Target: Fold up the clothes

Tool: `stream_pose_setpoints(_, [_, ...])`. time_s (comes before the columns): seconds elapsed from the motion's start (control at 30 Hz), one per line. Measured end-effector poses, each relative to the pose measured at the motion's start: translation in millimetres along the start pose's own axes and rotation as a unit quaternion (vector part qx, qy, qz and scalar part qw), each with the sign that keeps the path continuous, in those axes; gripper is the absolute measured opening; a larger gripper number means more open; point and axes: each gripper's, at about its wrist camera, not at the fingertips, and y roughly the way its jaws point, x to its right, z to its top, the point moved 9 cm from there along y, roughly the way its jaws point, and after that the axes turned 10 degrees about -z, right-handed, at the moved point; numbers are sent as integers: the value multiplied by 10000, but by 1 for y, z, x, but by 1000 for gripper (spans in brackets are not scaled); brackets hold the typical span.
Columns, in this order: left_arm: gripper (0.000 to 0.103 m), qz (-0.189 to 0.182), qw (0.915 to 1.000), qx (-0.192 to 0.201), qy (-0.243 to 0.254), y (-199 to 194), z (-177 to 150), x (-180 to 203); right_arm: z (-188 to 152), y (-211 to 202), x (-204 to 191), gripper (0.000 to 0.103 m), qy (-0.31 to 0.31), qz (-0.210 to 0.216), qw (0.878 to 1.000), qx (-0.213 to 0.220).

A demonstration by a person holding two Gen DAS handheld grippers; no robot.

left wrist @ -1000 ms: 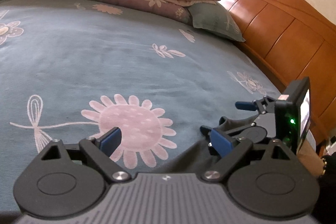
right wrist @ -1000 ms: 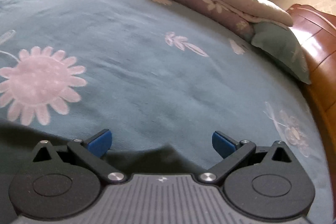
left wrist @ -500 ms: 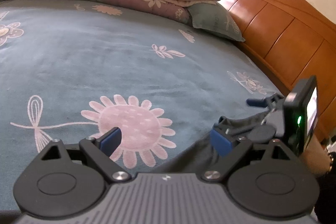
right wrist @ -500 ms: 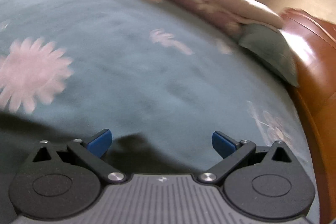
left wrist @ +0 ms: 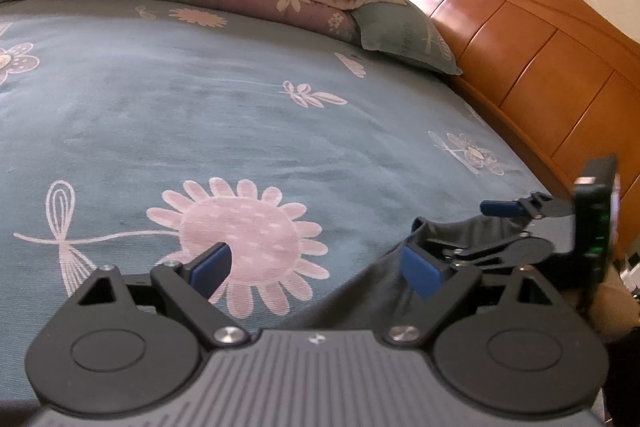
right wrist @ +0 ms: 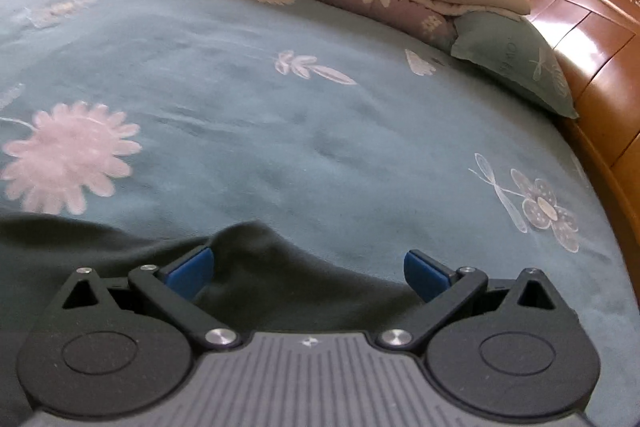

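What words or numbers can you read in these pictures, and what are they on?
None can be read for sure.
Green pillow: a short line of pale letters, too blurred and tilted to read.
Left gripper and right gripper: each body carries a small white mark, a logo, not letters.
Headboard: carved curls only, no words.
Bedspread: printed flowers only.
Dark garment: no label in view.

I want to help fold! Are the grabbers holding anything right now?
Left gripper: open, holding nothing.
Right gripper: open, holding nothing; the dark garment lies between its fingers.
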Motion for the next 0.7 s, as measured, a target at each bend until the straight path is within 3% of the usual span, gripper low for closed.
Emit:
stream_pose_setpoints(0.17, [92,-18,10000,-26,54,1,-1,4,-28,14,14,103,-145,-71,9989,-445])
stream_pose_setpoints(0.37, [92,-126,9997,-91,178,4,-4,15,-45,-2,55,103,737,-23,9959,-534])
stream_pose_setpoints(0.53, [92,-225,9990,-214,321,11,-9,27,-61,-34,29,103,596,1027,9918,-469])
stream_pose_setpoints(0.7, [92,-314,9972,-380,564,18,-17,41,-104,-50,6,103,-130,1222,9902,-659])
